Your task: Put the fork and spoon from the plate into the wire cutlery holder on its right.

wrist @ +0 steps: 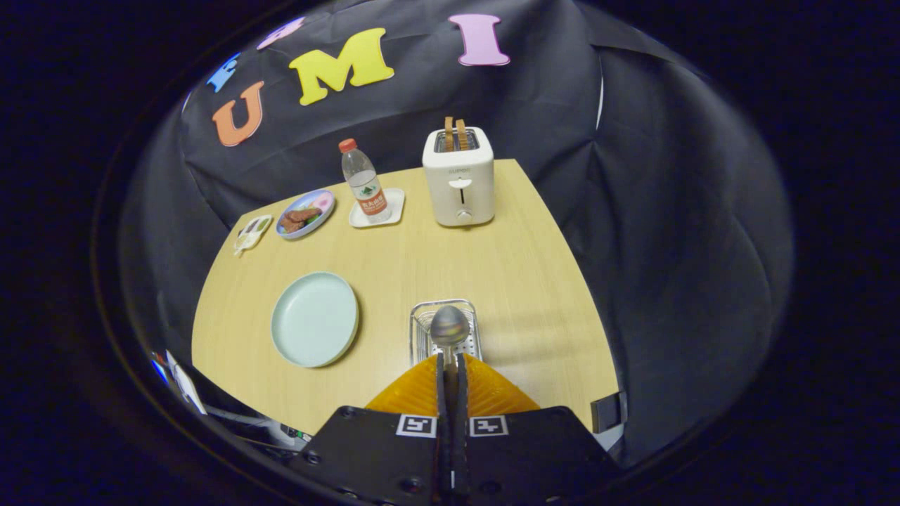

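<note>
Hand-held gripper (450,362) pinches the spoon (449,326) by its handle, bowl upward, directly over the wire cutlery holder (422,330) just ahead; light plate (314,319) lies left of the fingers.

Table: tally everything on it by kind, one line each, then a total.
Plates: 2, a bare green plate and a plate of food
Bottle: 1
Toaster: 1
Cutlery holder: 1
Spoon, in the gripper: 1
Small dishes: 2
Total: 8
</note>
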A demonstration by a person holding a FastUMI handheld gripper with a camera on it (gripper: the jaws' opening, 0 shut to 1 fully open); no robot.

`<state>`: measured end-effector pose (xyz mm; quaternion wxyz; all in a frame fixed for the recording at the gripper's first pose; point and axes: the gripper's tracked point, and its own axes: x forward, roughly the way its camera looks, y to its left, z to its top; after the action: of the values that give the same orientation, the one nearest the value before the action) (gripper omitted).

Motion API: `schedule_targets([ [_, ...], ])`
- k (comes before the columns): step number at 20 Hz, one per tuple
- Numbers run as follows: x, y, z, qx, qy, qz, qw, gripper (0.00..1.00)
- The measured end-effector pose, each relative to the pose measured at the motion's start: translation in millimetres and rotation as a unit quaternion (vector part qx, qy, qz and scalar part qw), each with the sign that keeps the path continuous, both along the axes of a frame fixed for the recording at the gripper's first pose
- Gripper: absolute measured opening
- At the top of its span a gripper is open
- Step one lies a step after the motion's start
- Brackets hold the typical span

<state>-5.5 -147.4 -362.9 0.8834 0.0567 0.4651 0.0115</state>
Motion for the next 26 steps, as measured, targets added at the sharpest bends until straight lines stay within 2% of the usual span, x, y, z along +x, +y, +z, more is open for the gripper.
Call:
schedule_targets([
  [6,5.0,4.0,-12.7,0.000,0.031,-0.004,1.000,0.02],
  [7,6.0,4.0,-11.4,-0.001,0.032,-0.004,0.999,0.05],
  [11,18.6,7.0,2.3,-0.006,0.000,-0.001,1.000,0.05],
  [13,19.4,12.5,13.6,-0.007,-0.018,0.006,1.000,0.22],
  [14,20.1,14.0,18.6,-0.008,-0.026,0.006,1.000,0.34],
  [19,19.8,34.4,51.5,0.001,-0.078,0.007,0.997,0.52],
  [20,20.4,40.8,59.2,0.005,-0.091,0.010,0.996,0.58],
  [22,22.9,54.5,78.7,0.015,-0.117,0.016,0.993,0.76],
  [26,23.4,80.0,137.4,0.042,-0.197,0.024,0.979,0.90],
])
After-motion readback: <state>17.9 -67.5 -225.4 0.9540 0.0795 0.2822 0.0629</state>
